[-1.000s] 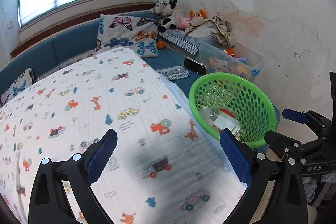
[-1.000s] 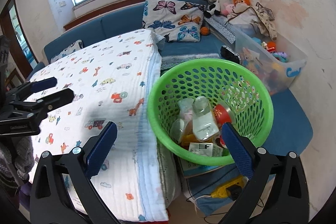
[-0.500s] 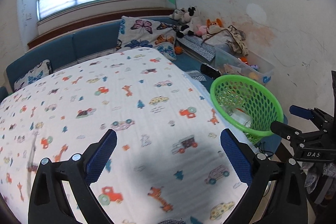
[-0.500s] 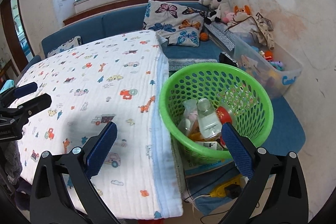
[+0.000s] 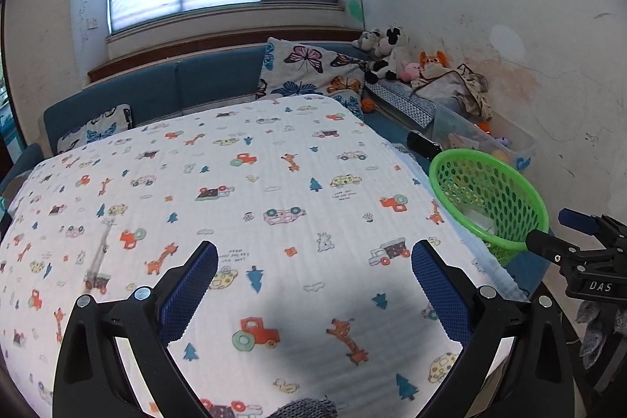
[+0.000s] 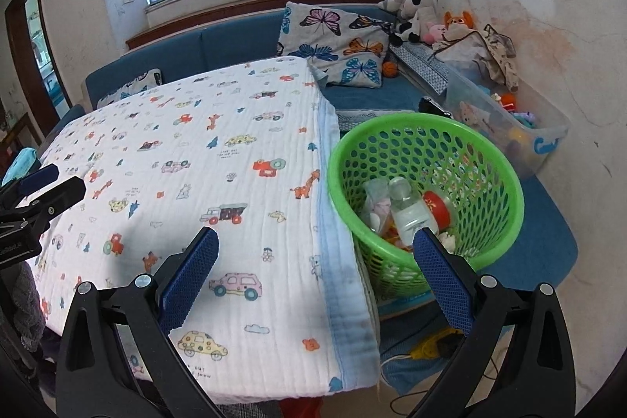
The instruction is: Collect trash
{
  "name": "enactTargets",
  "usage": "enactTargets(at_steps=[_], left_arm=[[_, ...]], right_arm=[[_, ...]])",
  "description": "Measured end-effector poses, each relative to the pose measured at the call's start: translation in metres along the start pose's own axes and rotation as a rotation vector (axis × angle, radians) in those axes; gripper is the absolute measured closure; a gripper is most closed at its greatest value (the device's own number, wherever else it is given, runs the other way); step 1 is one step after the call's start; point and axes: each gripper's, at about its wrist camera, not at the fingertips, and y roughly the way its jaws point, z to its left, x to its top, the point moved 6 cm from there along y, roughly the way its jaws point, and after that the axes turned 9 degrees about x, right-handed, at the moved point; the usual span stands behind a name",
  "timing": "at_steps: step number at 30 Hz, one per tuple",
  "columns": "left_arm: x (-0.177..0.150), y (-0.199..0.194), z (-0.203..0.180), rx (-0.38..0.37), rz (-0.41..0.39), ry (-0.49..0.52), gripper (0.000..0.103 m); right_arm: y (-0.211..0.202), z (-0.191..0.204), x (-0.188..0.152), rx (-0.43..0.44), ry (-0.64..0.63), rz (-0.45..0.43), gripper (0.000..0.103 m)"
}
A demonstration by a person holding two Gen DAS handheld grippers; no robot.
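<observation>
**Empty claws over a cleared cloth**

Both claws stood wide apart and held nothing: the left claw (image 5: 313,294) hung over the printed cloth (image 5: 250,190) covering the surface, and the right claw (image 6: 315,282) hung over the cloth's near right edge, its right finger crossing in front of the green basket (image 6: 505,179). That basket sat just beside the surface's right edge, on the blue bench. Inside it lay the collected trash: a clear plastic bottle (image 6: 409,206), a red-capped container (image 6: 437,204) and some crumpled wrappers (image 6: 374,206), all piled toward the bottom. No loose trash showed anywhere on the cloth in either view.

Judging by that, the collecting step looked finished or close to it, with the claws drawn clear of the basket. Any next move would call for a scan of the cloth's far corners and the bench for a missed piece, then an approach with fingers kept apart until they straddled it.
</observation>
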Motion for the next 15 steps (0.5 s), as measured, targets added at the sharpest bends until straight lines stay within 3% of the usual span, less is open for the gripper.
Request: enactTargets(at_steps=[15], left_arm=[[-0.005, -0.014, 0.01, 0.039, -0.031, -0.02, 0.007]], right_arm=[[-0.008, 0.01, -0.003, 0.006, -0.006, -0.016, 0.004]])
